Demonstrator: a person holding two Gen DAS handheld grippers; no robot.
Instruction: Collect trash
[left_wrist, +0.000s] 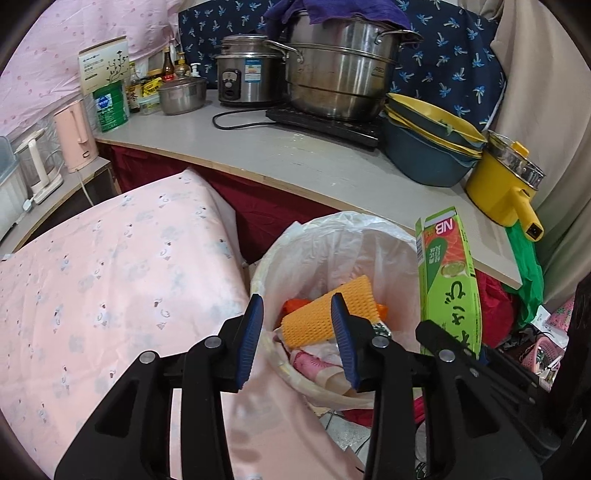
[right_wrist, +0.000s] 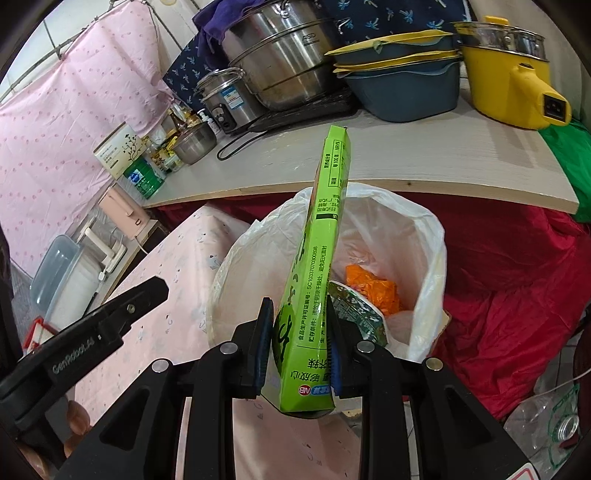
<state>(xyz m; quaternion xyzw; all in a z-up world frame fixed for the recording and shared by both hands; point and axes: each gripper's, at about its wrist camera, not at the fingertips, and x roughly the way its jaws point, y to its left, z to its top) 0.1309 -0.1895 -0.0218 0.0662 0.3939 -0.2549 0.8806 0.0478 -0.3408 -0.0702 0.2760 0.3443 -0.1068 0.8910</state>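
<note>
Here, my right gripper (right_wrist: 298, 339) is clamped on a green carton (right_wrist: 317, 258), its blue pads pressing both flat sides near the bottom end, so the carton stands up through the centre of the right wrist view and tilts toward the upper right. Its top end reaches over the rim of the trash bin (right_wrist: 424, 236), which is lined with a white plastic bag and fills the middle of the frame. Inside the bin I see crumpled orange wrapping (right_wrist: 373, 288) and a round printed lid (right_wrist: 354, 314) just right of my fingers.

My left gripper (left_wrist: 297, 339) hangs over the bin's near rim at lower centre of the left wrist view, jaws partly apart with nothing between them. Just past its fingertips an orange foam net sleeve (left_wrist: 328, 310) lies in the bin on the other rubbish. The green carton shows at right in that view, upright beside the bin.

A pink patterned cloth (left_wrist: 110, 277) covers the left half. A grey counter (left_wrist: 295, 155) crosses the upper frame, bearing a large steel pot (left_wrist: 340, 70), a rice cooker (left_wrist: 247, 74), stacked blue basins (left_wrist: 424, 147) and a yellow electric pot (left_wrist: 506, 181).
</note>
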